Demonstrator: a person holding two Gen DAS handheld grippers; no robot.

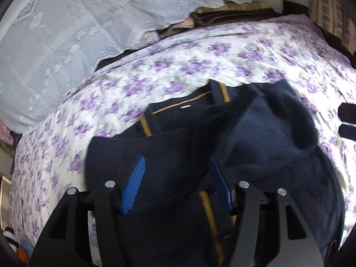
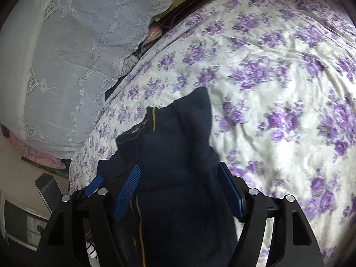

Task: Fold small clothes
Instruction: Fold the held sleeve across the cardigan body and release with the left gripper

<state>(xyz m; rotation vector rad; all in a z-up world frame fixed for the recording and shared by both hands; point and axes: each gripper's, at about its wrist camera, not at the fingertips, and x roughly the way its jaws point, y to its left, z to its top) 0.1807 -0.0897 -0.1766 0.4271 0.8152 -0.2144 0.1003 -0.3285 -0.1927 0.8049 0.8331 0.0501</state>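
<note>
One bed is filling both views, covered by one white sheet with purple flowers. One pale lace cloth is lying heaped at the bed's far left side, with a few darker folded fabrics, too jumbled to count, showing past its edge.

One small navy garment with mustard trim is lying on the sheet near the bed's close edge, partly folded over itself, its fuzzy inner side showing. Trim stripes are showing at a cuff and along an edge.

Two grippers are showing, each with two blue pads. The left gripper is sitting over the garment's near part, jaws standing moderately apart; navy cloth is lying between the pads, and whether they are pressing on it I cannot tell. The right gripper is hanging over the same garment with jaws wide, cloth lying under and between them, pads looking clear of it. The left one's blue pad is also poking in at the right view's lower left.
</note>
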